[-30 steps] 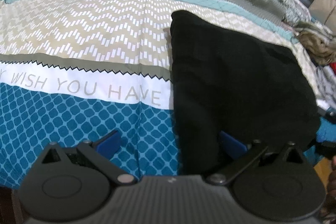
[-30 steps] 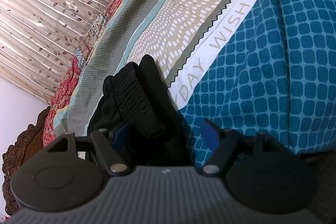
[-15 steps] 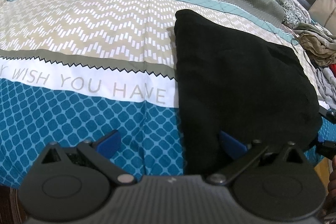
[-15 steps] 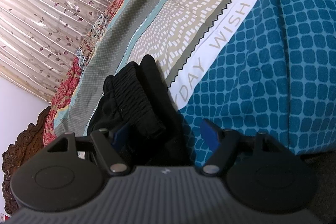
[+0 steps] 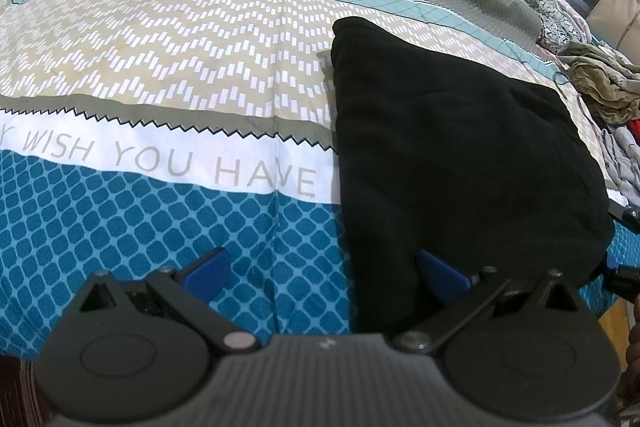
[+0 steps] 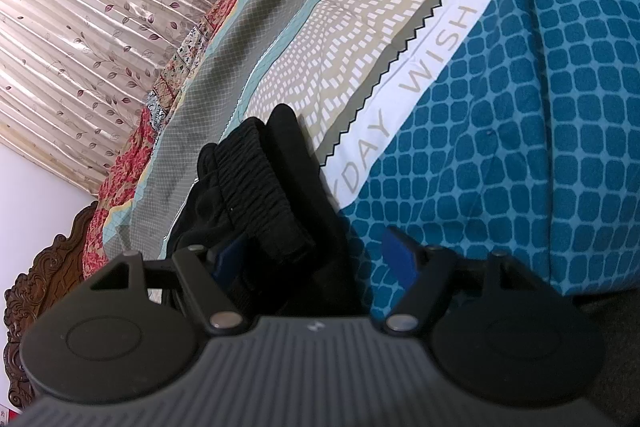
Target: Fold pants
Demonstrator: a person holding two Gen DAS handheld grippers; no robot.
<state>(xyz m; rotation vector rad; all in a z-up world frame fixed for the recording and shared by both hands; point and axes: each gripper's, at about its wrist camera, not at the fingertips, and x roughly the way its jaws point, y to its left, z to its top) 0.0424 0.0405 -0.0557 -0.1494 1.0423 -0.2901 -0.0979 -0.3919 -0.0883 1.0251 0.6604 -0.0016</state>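
Black pants [image 5: 452, 155] lie folded in a thick pad on the patterned bedspread [image 5: 160, 75], at the right of the left wrist view. My left gripper [image 5: 323, 271] is open over the pad's near left edge, its right blue pad [image 5: 440, 275] against the black cloth and its left pad over the blue print. In the right wrist view the pants [image 6: 288, 163] show their ribbed elastic waistband [image 6: 260, 187], which runs in between the fingers of my right gripper [image 6: 314, 259]. That gripper stands open, and its right pad [image 6: 400, 259] is clear of the cloth.
Loose clothes [image 5: 600, 87] are heaped at the bed's far right. A leaf-print curtain [image 6: 100, 7] and a carved wooden headboard [image 6: 36, 275] border the bed. The bedspread's near edge [image 6: 580, 287] drops off just in front of my right gripper.
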